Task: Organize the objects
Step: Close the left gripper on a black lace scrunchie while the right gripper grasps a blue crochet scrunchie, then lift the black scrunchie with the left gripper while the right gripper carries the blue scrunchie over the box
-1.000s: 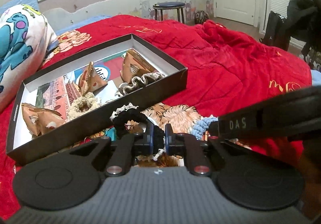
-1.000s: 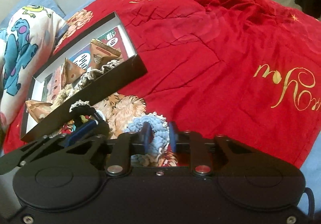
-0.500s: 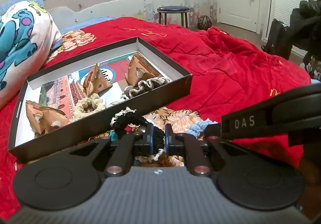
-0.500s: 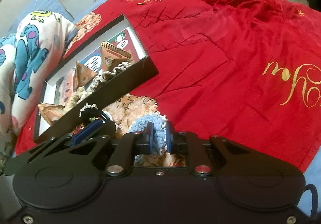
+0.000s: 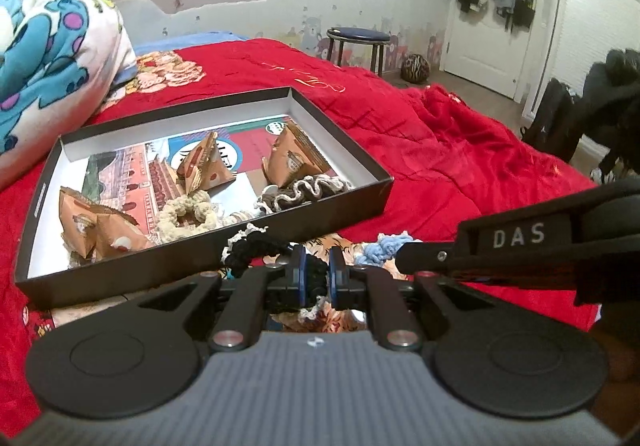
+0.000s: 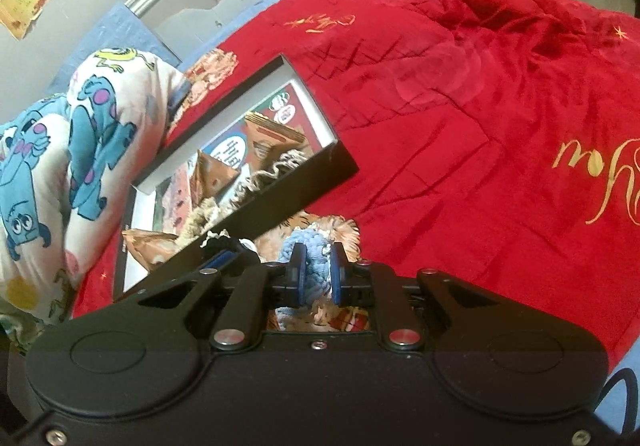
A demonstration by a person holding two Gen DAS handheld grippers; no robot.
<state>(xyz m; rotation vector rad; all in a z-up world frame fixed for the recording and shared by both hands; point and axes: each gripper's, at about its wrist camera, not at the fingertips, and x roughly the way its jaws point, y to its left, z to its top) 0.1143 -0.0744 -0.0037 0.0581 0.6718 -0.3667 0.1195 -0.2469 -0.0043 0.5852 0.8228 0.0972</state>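
Right in front of the black box (image 5: 332, 202), on its near side, you had both scrunchies pinched. Your left gripper (image 5: 317, 278) was clamped on the black scrunchie (image 5: 256, 250), the one with the white lacy trim, and your right gripper (image 6: 316, 274) was squeezed onto the blue scrunchie (image 6: 308, 246), a chunky crocheted thing. Both sat just outside the box's near wall, over the tiger print on the red blanket (image 6: 460, 94).

What I'd worry about: that near wall stood between you and the inside, and the box was only resting on soft plush bedding. I reckon if you dragged either scrunchie across low, the floppy loop would catch the cardboard rim and tip or shove the whole box. Yarn that squishy could also slip out of a shallow pinch mid-lift. Your two tools were close together too, so they could bump.

Inside the box things were already crowded: a cream fuzzy scrunchie (image 5: 188, 214), a brown ruffled scrunchie (image 5: 304, 190) and some crinkly triangular tan packets (image 5: 200, 166) on a glossy printed sheet. Drop spots looked tight.
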